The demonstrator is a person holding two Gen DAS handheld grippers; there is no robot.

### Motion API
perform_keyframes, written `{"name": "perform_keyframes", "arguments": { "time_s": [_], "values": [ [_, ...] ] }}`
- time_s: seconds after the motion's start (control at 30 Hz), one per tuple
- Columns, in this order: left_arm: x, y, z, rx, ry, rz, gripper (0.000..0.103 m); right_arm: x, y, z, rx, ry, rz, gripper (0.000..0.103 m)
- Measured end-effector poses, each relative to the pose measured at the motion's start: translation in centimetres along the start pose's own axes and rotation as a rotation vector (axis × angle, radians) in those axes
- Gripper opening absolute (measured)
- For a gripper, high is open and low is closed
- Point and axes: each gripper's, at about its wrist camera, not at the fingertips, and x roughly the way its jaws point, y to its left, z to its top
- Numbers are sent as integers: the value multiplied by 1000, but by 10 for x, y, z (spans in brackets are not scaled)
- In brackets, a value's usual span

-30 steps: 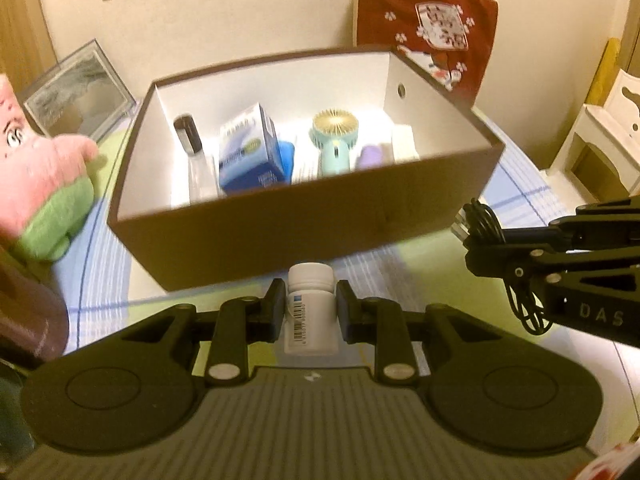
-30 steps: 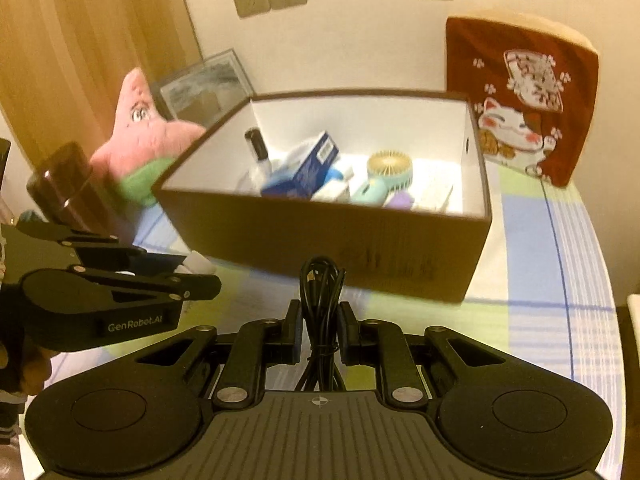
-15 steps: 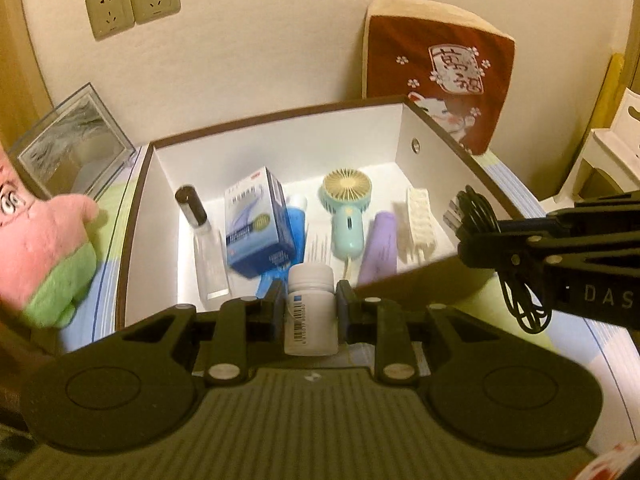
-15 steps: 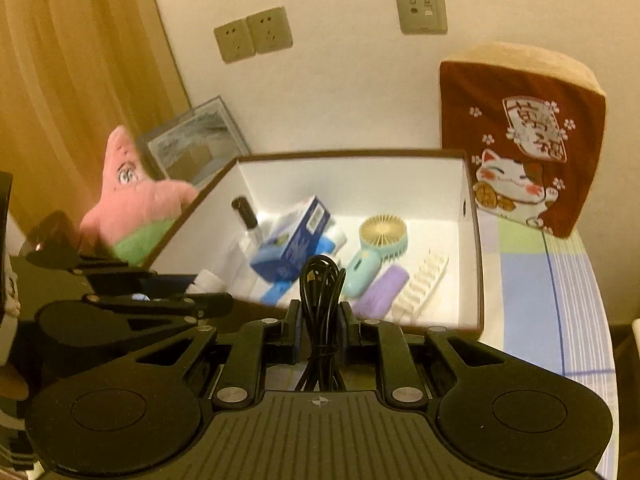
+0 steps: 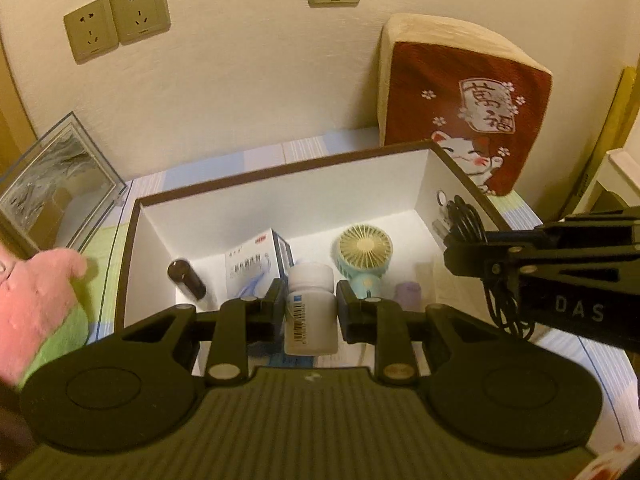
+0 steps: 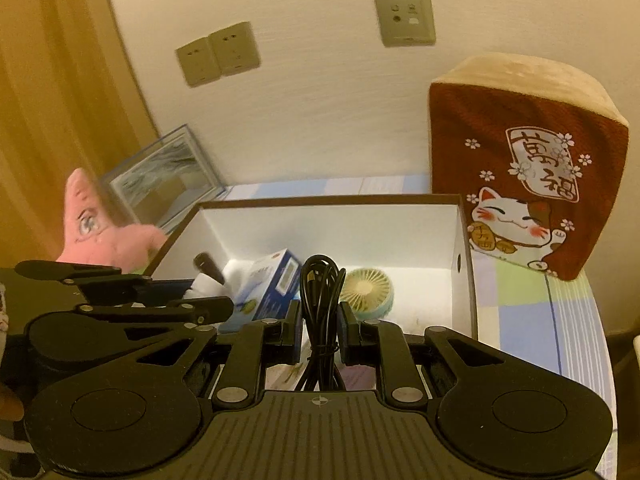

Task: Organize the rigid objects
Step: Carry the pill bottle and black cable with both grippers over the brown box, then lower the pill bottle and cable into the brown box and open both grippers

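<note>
My left gripper (image 5: 310, 300) is shut on a white pill bottle (image 5: 310, 312) with a barcode label, held above the inside of a brown box (image 5: 280, 176) with white walls. My right gripper (image 6: 320, 320) is shut on a coiled black cable (image 6: 322, 304) over the same box (image 6: 332, 200); from the left wrist view it hangs at the box's right wall with the cable (image 5: 466, 220). Inside lie a blue-and-white carton (image 5: 256, 264), a teal hand fan (image 5: 364, 256), a dark-capped bottle (image 5: 186, 280) and a purple item (image 5: 408, 294).
A pink star plush (image 6: 100, 236) and a glass picture frame (image 5: 52, 188) stand left of the box. A red cat-print cushion (image 6: 528, 184) sits at the back right against the wall. The checked tablecloth (image 6: 532, 312) runs to the table's right edge.
Both grippers moved forward and a little up, from in front of the box's near wall to above its interior. The bottle and cable stayed gripped.
</note>
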Motion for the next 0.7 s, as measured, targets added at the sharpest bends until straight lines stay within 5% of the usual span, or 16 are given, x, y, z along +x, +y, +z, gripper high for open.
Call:
{"name": "perform_keyframes", "arguments": {
  "time_s": [0.7],
  "values": [
    [82, -2, 37, 46, 64, 3, 24, 75, -40, 28, 94, 69, -129, 17]
  ]
}}
